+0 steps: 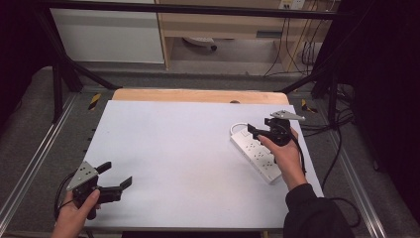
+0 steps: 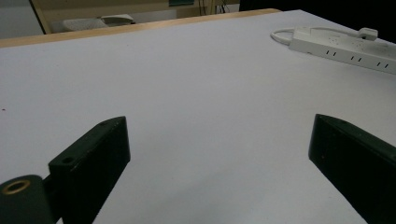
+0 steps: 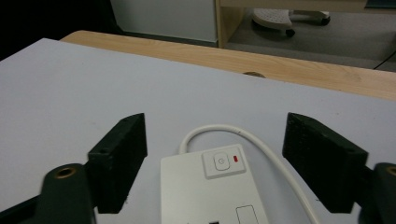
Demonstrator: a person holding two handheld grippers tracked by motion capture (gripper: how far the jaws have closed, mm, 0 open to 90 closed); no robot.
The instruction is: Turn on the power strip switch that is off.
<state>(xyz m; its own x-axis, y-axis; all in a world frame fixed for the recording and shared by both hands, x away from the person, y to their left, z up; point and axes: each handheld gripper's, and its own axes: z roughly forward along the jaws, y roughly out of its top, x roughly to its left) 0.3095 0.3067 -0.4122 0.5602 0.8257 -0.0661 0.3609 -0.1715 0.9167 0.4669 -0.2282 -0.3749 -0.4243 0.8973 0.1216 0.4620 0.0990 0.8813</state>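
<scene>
Right gripper (image 1: 261,135) spread above power strip (image 1: 253,151), nothing pinched; left gripper (image 1: 115,174) spread, idle. Power button (image 3: 223,161) lit: lift straight up, avoid snagging cord (image 3: 233,132).

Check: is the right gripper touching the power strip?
Apart. In the right gripper view, the right gripper stands open, its fingers wide of the power strip, with bare table visible between each finger and the strip's end.

Dim room, evenly lit tabletop, soft shadows, slight blur.
</scene>
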